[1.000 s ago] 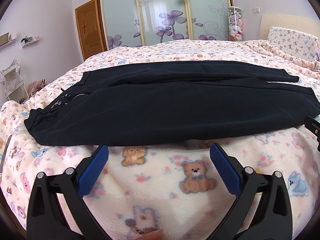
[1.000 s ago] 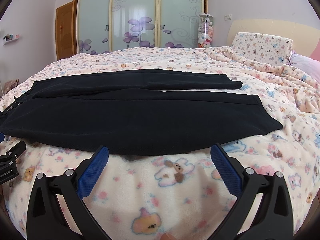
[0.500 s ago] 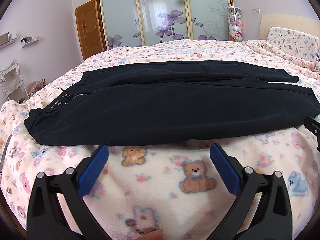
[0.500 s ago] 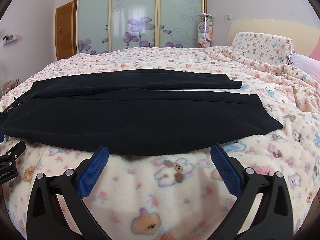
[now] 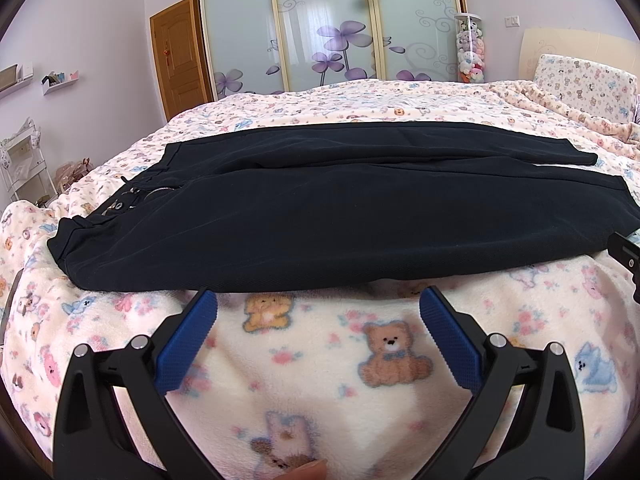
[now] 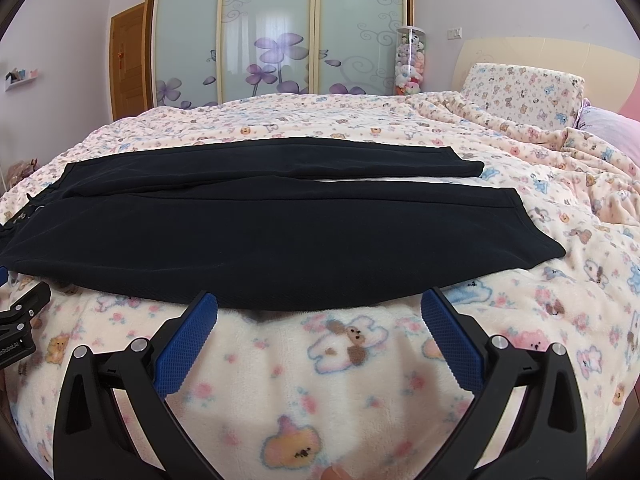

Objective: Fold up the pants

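Pants (image 5: 340, 220) lie flat just ahead of both jaw sets, legs side by side, unfolded. Left gripper (image 5: 318, 306) and right gripper (image 6: 319, 307) stand with jaws apart, empty. Fabric judged soft, limp, light; take hold at the near hem edge.

Left claw (image 5: 318, 304) and right claw (image 6: 319, 306): black angular arms with silver screw heads, ribbed blue pads (image 5: 188, 344), and a bare fingertip (image 5: 310, 471) below each.
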Motion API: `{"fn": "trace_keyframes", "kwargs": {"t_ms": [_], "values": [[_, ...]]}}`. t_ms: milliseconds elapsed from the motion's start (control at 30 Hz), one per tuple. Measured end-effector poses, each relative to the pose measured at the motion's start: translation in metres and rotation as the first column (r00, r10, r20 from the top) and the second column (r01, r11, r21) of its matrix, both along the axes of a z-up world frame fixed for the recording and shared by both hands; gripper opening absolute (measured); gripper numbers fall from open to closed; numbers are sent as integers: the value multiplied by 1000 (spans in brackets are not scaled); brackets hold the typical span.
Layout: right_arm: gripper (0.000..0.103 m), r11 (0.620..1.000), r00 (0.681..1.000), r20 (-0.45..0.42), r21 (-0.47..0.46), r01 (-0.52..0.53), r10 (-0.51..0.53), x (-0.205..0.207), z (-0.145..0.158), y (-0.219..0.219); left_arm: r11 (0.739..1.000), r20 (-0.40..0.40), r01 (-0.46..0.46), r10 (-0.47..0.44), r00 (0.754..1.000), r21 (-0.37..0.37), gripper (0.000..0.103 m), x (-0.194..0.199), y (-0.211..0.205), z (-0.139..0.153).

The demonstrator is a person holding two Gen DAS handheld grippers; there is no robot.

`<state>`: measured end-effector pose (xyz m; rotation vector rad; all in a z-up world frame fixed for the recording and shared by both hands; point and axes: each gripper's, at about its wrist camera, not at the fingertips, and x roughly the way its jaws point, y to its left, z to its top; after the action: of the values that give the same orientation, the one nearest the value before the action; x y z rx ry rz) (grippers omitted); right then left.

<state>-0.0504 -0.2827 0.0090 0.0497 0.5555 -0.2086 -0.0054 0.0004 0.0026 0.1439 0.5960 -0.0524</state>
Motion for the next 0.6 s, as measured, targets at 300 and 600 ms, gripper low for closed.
{"fn": "trace_keyframes", "kwargs": {"t_ms": [300, 600], "values": [[102, 1000, 1000, 0, 1, 0, 0, 1, -1, 0, 1000, 0, 0, 0, 1000, 0, 101, 0, 0, 0], [102, 1000, 1000, -5, 6, -1, 1, 1, -2, -3, 1000, -1, 1, -1, 1000, -1, 101, 0, 0, 0]]}}
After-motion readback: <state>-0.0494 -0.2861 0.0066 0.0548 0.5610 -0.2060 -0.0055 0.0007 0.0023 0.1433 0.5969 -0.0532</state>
